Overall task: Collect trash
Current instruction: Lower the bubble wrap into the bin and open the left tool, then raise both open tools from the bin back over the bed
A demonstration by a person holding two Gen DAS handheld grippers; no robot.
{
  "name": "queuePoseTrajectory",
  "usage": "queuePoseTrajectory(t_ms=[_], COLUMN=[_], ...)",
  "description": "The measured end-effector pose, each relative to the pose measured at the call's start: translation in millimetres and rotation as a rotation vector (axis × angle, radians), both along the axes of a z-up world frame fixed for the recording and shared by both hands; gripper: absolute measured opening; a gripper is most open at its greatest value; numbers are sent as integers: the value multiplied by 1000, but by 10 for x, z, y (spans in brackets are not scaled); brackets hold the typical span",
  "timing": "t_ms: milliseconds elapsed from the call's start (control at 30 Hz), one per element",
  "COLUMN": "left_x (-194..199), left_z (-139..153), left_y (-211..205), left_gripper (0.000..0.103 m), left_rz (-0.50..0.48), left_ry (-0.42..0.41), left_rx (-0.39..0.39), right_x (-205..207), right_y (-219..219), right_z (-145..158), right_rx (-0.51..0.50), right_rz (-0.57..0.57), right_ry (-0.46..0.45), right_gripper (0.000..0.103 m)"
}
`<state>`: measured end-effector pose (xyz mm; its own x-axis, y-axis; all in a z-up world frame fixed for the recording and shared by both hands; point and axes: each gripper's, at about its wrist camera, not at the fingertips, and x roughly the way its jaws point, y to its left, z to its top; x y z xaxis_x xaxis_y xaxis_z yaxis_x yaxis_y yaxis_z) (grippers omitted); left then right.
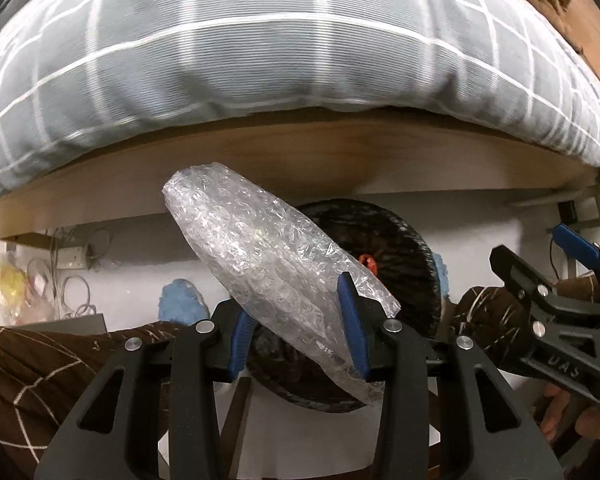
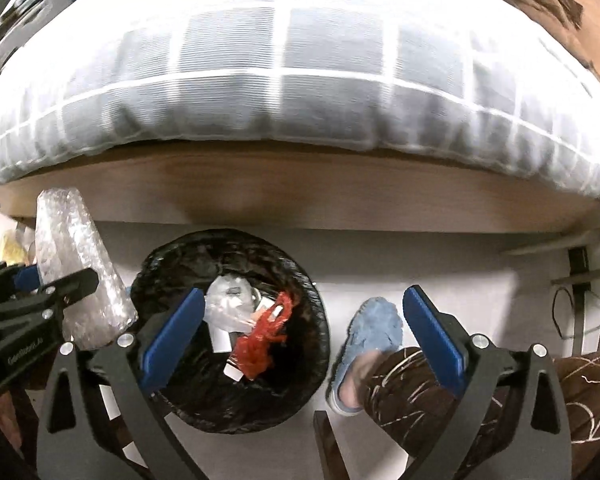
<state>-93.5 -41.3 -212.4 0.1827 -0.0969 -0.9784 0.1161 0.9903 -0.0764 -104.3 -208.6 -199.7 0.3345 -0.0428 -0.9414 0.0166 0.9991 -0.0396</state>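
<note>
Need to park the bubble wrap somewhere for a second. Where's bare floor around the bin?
Bare white floor runs between the bin and the wooden bed frame, widest to its right above the blue slipper. Left is crowded: the left gripper with the bubble wrap, and cables under the bed.

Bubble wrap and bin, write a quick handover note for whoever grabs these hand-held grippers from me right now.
Left hand-held gripper: shut on the bubble wrap, held beside the bin's left rim in the right wrist view.
Right hand-held gripper: open, empty, above the bin.
Black-lined bin: on the floor by the bed, already holding red netting and clear plastic.
Left to do: bring the wrap over the bin and release it.
</note>
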Motion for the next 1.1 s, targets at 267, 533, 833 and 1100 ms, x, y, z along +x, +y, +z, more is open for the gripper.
queuePoseTrajectory(t_ms=[267,533,833,1100], left_x=[14,-5,5,-11], left_z=[-80,-120,33,254], left_y=[-274,-357,-351,-304], left_gripper=[39,50,87,97], left_rz=[-52,-77,-67,-62], left_ry=[19,10,-51,-135], left_rx=[-13,-25,-9,7], right_x=[-1,6,27,-5], right_y=[-221,-220,-225,-237], right_z=[7,4,88,318], right_rx=[17,30,15,15], right_rz=[-68,-75,-76,-76], right_ry=[-15,-21,-51,-120], right_gripper=[95,95,95,95])
